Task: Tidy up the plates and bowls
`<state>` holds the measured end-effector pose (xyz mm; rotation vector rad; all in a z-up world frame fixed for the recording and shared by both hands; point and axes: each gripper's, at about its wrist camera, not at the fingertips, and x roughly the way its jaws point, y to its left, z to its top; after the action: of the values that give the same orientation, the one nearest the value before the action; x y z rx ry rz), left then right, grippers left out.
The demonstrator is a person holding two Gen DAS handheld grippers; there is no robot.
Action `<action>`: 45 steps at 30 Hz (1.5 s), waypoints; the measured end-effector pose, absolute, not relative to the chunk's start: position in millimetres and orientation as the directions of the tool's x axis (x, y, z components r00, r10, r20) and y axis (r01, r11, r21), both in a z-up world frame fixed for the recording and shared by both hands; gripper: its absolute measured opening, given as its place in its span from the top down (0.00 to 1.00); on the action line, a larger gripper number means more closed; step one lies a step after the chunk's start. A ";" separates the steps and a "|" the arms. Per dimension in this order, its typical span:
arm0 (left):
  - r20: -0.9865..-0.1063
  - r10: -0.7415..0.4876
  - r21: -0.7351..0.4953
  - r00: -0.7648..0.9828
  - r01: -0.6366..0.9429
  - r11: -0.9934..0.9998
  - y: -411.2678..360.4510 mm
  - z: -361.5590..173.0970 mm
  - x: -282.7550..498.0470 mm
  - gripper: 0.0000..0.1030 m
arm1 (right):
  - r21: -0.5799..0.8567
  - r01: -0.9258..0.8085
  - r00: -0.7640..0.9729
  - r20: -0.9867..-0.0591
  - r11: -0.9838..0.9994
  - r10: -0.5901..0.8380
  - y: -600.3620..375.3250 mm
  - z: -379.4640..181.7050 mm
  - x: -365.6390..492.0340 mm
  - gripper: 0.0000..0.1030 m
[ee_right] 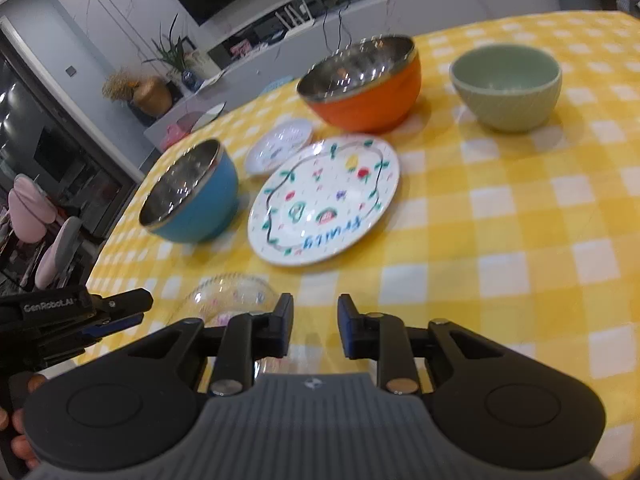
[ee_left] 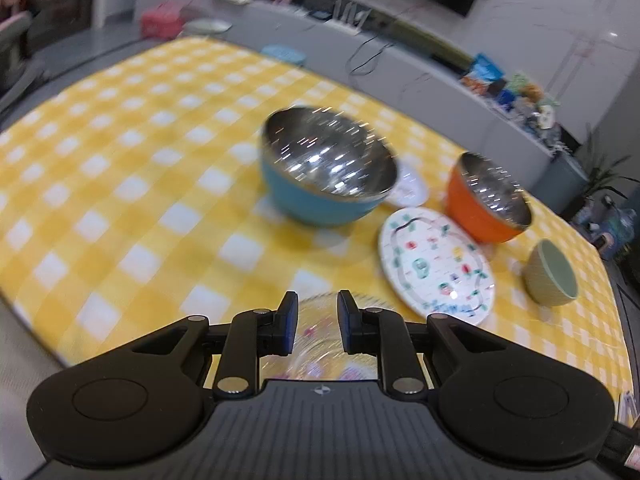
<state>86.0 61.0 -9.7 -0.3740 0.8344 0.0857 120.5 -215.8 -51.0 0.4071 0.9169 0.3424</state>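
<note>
Table w/ yellow-and-white checked cloth (ee_right: 520, 240) fills most of the right wrist view. Fruit-pattern plate (ee_right: 324, 200) lies flat at centre. Small saucer (ee_right: 280, 144) just up-left of it, edges close – can't tell if touching. Blue bowl w/ steel inside (ee_right: 192, 196) at centre-left, upright, just beside the plate. Orange bowl, also steel-lined (ee_right: 364, 84), upper centre, behind the plate. Pale green bowl (ee_right: 508, 84) upper right, apart from the rest. Clear glass bowl w/ printed pattern (ee_right: 232, 296) bottom-left – near the table's edge, partly hidden.
</note>
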 end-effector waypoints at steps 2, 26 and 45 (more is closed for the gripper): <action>-0.715 -0.077 -0.271 0.695 -0.175 0.946 51.8 -6.0 89.3 0.78 | 0.460 -0.101 0.587 -0.689 0.882 0.426 -217.4 -48.5 122.9 0.66; -0.687 -0.192 -0.378 0.701 -0.119 0.918 25.8 -29.4 154.4 0.68 | 0.476 0.044 0.693 -0.648 0.878 0.317 -240.4 -60.4 175.0 0.59; -0.728 -0.181 -0.353 0.661 -0.136 0.926 23.6 -62.5 169.5 0.77 | 0.535 0.095 0.684 -0.647 0.839 0.336 -242.2 -81.8 191.5 0.91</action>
<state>169.5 23.6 -62.5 -0.3988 0.8545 -0.0261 191.5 -242.2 -81.8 0.5740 0.8170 0.1436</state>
